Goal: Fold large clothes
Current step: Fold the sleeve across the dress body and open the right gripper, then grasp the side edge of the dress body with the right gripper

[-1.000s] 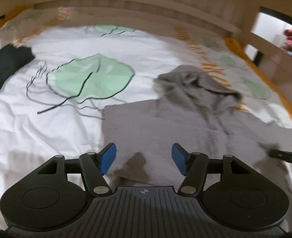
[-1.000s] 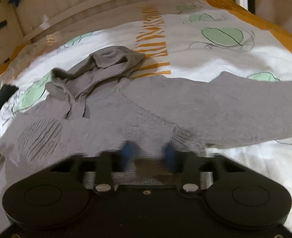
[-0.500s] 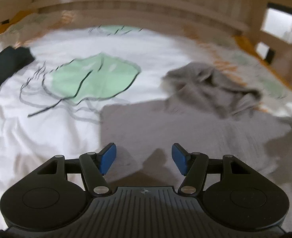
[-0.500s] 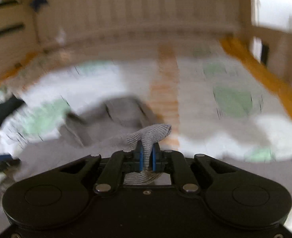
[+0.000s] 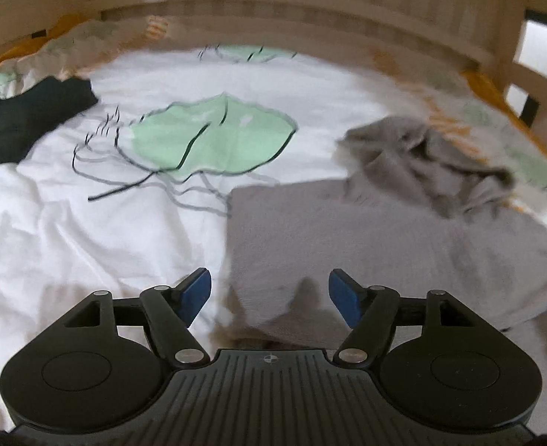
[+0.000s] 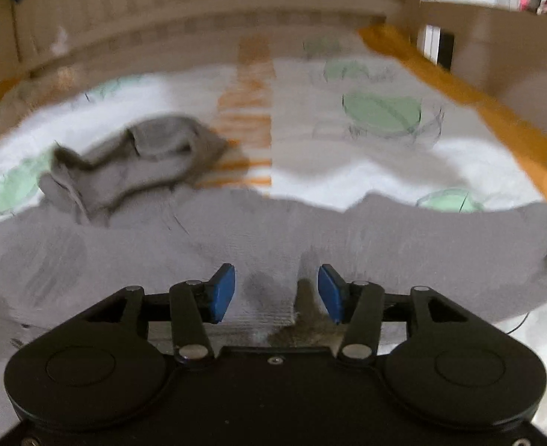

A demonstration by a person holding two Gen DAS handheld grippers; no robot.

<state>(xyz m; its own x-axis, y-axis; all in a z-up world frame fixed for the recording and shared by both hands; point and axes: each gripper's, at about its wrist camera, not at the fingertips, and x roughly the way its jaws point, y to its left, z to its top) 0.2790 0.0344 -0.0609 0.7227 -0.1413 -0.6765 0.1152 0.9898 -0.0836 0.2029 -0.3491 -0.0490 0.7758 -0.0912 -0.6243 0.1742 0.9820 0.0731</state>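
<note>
A grey hoodie lies spread on a white bedsheet printed with green leaves. Its crumpled hood is at the far right in the left wrist view. My left gripper hovers over the hoodie's near left corner, its jaws opening, blue pads apart with only cloth lying below. In the right wrist view the hoodie stretches across the frame, hood at the left. My right gripper sits over the ribbed hem, jaws opening, pads clear of the cloth.
A black garment lies at the far left of the bed. A slatted wooden headboard runs along the back. An orange border marks the bed's right edge, with a wooden rail beyond it.
My right gripper, shut on a fold of the hoodie's hem and lifting it, has let go; the cloth has dropped flat. My left gripper's pads have spread wider.
</note>
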